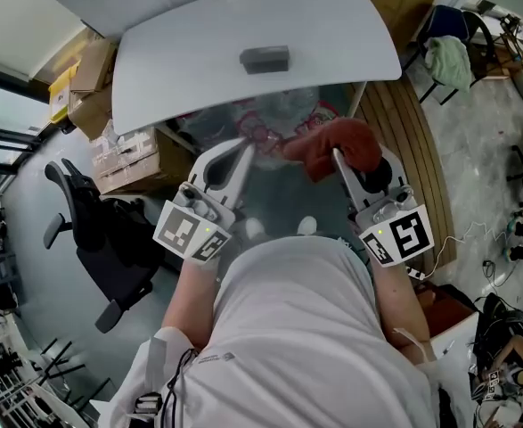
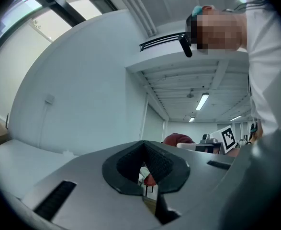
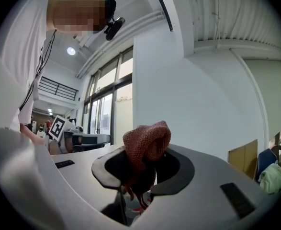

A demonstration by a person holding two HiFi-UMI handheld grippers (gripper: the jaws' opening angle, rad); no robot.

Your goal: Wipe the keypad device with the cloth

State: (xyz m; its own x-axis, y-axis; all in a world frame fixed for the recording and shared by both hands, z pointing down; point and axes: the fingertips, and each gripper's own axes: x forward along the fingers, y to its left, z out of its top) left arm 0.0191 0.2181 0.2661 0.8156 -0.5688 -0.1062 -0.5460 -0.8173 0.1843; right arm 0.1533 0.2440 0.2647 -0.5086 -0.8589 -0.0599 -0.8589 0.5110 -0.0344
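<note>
The grey keypad device [image 1: 265, 58] lies on the white table [image 1: 181, 61], far ahead of both grippers. My right gripper [image 1: 336, 157] is shut on the red cloth [image 1: 339, 144], which bunches up out of its jaws below the table's near edge. In the right gripper view the red cloth [image 3: 147, 145] fills the right gripper [image 3: 139, 176] and points up at the wall. My left gripper [image 1: 242, 146] is held level beside it, shut and empty. The left gripper [image 2: 147, 177] shows its jaws closed with nothing between them, and the red cloth [image 2: 178, 139] appears off to its right.
Cardboard boxes [image 1: 110, 150] are stacked at the left beside a black office chair [image 1: 92, 230]. Clear plastic bags [image 1: 274, 119] lie under the table's near edge. A wooden slatted platform [image 1: 417, 150] runs along the right, and a green cloth [image 1: 448, 61] hangs on a chair beyond it.
</note>
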